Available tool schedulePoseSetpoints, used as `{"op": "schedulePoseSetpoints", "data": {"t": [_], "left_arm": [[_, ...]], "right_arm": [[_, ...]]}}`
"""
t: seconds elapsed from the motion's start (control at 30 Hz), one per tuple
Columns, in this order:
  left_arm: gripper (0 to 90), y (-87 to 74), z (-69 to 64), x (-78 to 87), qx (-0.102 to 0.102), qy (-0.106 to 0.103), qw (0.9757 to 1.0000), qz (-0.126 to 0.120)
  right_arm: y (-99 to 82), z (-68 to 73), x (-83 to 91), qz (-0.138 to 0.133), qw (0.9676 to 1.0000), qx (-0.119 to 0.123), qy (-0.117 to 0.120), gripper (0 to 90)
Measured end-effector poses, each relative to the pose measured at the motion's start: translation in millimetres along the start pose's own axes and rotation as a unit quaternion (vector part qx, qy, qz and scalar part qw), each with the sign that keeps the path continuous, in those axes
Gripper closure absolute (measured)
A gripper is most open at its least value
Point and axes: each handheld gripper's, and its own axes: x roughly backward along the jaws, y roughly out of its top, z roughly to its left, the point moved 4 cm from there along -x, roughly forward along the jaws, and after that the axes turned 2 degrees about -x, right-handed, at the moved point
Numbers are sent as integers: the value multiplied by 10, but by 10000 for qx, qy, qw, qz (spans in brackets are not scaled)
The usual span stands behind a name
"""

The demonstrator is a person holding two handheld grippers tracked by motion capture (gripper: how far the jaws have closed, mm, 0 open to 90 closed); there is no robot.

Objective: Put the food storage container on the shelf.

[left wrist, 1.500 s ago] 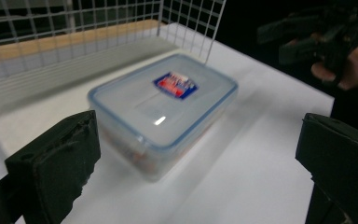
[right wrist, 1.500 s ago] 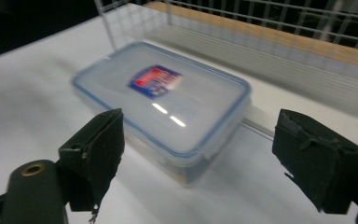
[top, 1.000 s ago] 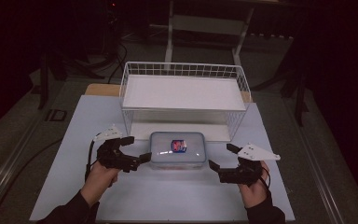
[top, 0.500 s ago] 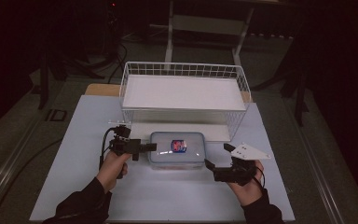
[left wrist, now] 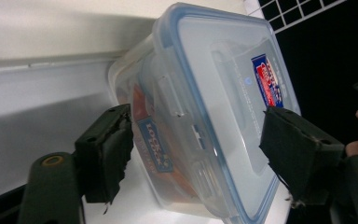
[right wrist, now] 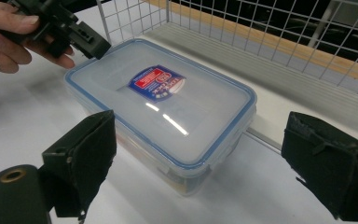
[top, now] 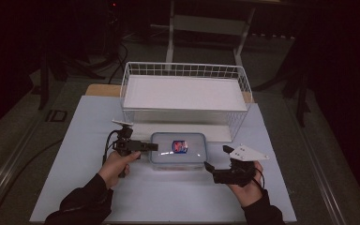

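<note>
Lidded box [top: 178, 149] flat on the bench [top: 75, 140] just before the wire basket [top: 183, 89], flanked by left tongs [top: 143, 146] agape around its end latch and right tongs [top: 215, 164] agape nearby, likely to unclip or lift.

I count 1 clear plastic container [top: 178, 148] with 1 blue-rimmed lid [right wrist: 165, 98] and 1 label [top: 180, 146] on top, 1 white wire basket [top: 183, 96], 1 white mat [top: 164, 187], and 2 grippers: 1 left gripper [top: 143, 147], 1 right gripper [top: 217, 160].
</note>
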Motion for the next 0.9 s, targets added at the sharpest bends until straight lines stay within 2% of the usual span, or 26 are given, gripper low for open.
{"op": "schedulePoseSetpoints", "data": {"t": [0.07,0.2,0.27,0.37,0.5,0.6,0.7,0.9], "left_arm": [[318,3,6,-12,39,-217,9998,25],[367,-7,37,-45,180,-266,9994,147],[406,-13,47,-60,212,-399,9988,175],[467,0,45,-37,197,-399,9989,147],[473,-15,47,-38,186,-431,9989,85],[490,-37,44,-16,87,-483,9988,32],[509,-66,17,7,-77,-518,9986,-22],[541,-148,-60,45,-416,-621,9970,-174]], "right_arm": [[-5,-6,-3,11,10000,0,-11,100],[-18,-25,-10,34,10000,-47,5,100],[-21,-29,-12,48,10000,-51,7,100],[-25,-37,-15,74,10000,-50,16,101],[-35,-68,-37,109,9998,-137,60,123],[-49,-100,-74,174,9995,-233,97,123],[-69,-162,-139,258,9985,-446,202,124],[-113,-299,-283,428,9940,-916,408,134]]}}
